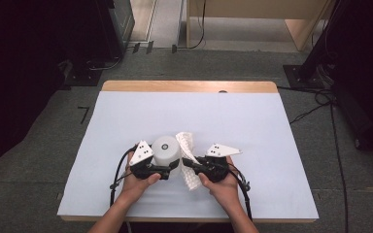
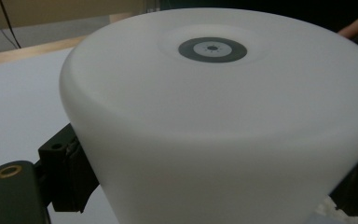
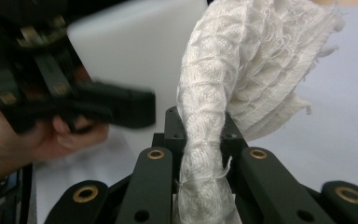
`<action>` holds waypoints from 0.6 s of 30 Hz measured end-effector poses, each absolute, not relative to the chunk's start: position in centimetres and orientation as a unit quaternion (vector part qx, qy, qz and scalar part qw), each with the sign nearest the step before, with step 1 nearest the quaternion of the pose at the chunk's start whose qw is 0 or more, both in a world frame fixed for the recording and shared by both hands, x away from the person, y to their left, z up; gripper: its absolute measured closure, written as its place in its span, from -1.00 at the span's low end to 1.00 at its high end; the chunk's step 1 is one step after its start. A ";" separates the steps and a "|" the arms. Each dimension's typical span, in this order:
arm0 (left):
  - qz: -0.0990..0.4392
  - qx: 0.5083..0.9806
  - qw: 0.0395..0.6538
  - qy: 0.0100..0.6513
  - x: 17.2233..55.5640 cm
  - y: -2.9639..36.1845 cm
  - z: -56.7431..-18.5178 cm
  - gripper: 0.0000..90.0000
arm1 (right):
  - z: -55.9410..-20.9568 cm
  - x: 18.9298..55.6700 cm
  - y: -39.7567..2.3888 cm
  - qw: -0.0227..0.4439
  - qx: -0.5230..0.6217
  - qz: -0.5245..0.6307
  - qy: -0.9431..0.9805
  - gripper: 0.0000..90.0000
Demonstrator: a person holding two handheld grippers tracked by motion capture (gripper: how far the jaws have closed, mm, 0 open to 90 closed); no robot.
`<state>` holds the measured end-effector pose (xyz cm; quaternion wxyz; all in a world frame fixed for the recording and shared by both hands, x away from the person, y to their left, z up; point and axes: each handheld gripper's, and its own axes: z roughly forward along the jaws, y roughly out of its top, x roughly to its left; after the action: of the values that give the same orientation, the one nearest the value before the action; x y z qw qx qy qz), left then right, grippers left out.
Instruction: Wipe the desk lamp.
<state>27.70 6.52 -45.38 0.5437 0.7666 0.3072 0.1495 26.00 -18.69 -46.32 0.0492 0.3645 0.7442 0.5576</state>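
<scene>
A white tapered cylinder [image 1: 166, 150] with a grey ring [image 2: 212, 49] on its top stands on the pale sheet [image 1: 126, 111] near the table's front. My left gripper [image 1: 175, 166] comes at it from the left, one black jaw pressed on each flank of the cylinder [image 2: 214, 130]. My right gripper [image 1: 187, 162] is shut on a white waffle-weave cloth [image 1: 187, 145]. The cloth [image 3: 242, 70] rises in a twisted bunch from between the jaws of the right gripper [image 3: 200, 140] and lies against the cylinder's [image 3: 135, 51] right side.
The sheet covers a wooden table whose far edge [image 1: 189, 86] shows bare. Wide free sheet lies behind and to both sides of the cylinder. Cables [image 1: 320, 104] run over the grey floor at the right, with dark equipment [image 1: 24, 58] at the left.
</scene>
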 end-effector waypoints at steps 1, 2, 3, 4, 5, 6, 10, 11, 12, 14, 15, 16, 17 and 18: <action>0.148 0.763 0.548 0.309 27.8 6.8 -45.2 -0.81 | -46.6 26.0 -18.5 0.047 0.364 0.554 0.747 0.77; 0.148 0.758 0.553 0.313 27.9 7.1 -45.0 -0.81 | -46.8 26.0 -18.4 0.043 0.365 0.550 0.750 0.77; 0.149 0.757 0.553 0.314 27.9 7.2 -44.9 -0.81 | -47.1 26.1 -18.2 0.040 0.365 0.547 0.752 0.77; 0.150 0.754 0.556 0.317 28.0 7.4 -44.8 -0.81 | -47.2 26.1 -18.1 0.038 0.365 0.546 0.753 0.77; 0.152 0.752 0.558 0.317 28.0 7.6 -44.7 -0.81 | -47.4 26.1 -17.9 0.035 0.366 0.542 0.755 0.77; 0.152 0.751 0.557 0.319 28.1 7.7 -44.7 -0.81 | -47.6 26.2 -17.8 0.032 0.366 0.537 0.759 0.77; 0.151 0.750 0.559 0.320 28.1 7.9 -44.6 -0.81 | -47.6 26.1 -17.5 0.031 0.363 0.535 0.762 0.77; 0.150 0.750 0.560 0.318 28.1 7.8 -44.7 -0.81 | -47.5 26.1 -17.6 0.034 0.362 0.538 0.761 0.77; 0.148 0.752 0.559 0.317 28.1 7.7 -44.7 -0.81 | -47.4 26.0 -17.7 0.035 0.362 0.541 0.758 0.77; 0.145 0.758 0.554 0.312 28.0 7.3 -44.9 -0.81 | -47.1 26.0 -17.9 0.037 0.362 0.547 0.754 0.77; 0.142 0.762 0.550 0.310 27.9 7.0 -45.1 -0.81 | -47.0 26.0 -18.0 0.041 0.362 0.549 0.752 0.77; 0.140 0.767 0.546 0.308 27.9 6.8 -45.3 -0.81 | -46.9 26.0 -18.2 0.042 0.361 0.551 0.751 0.77; 0.138 0.772 0.541 0.304 27.8 6.3 -45.6 -0.81 | -46.9 26.1 -18.3 0.044 0.365 0.550 0.750 0.77; 0.138 0.778 0.535 0.300 27.7 6.0 -45.8 -0.81 | -46.8 26.1 -18.6 0.045 0.368 0.551 0.748 0.78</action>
<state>27.69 6.00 -45.84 0.5347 0.7779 0.3000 0.1379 26.10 -18.57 -46.80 0.0455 0.3681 0.7478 0.5506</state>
